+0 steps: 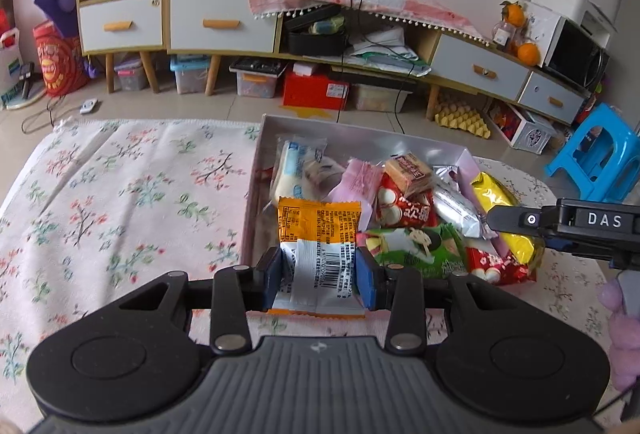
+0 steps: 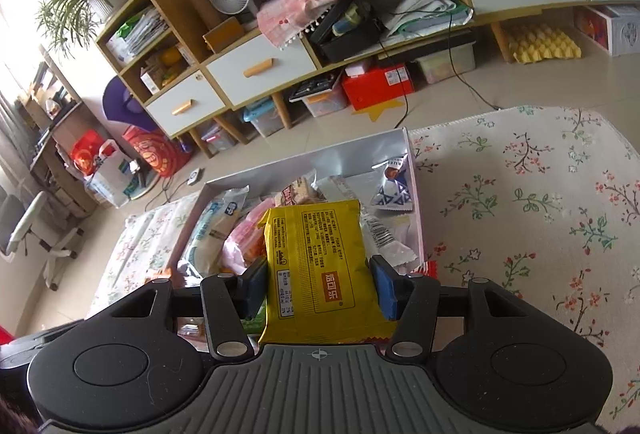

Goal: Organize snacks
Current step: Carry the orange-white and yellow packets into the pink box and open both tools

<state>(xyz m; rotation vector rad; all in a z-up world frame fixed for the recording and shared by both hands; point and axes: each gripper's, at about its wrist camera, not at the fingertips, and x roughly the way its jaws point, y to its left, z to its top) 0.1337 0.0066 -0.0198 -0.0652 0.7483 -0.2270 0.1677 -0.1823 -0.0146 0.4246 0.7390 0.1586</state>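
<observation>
Left gripper (image 1: pixel 318 274) clamps orange-white packet (image 1: pixel 318 234), right gripper (image 2: pixel 320 290) grips yellow packet (image 2: pixel 316 270) over snack box (image 1: pixel 360 137).

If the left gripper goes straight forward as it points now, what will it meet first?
Probably the snack pile in the box. The left gripper holds an orange packet whose far end would likely reach the pink packet first; depth is unclear.
</observation>
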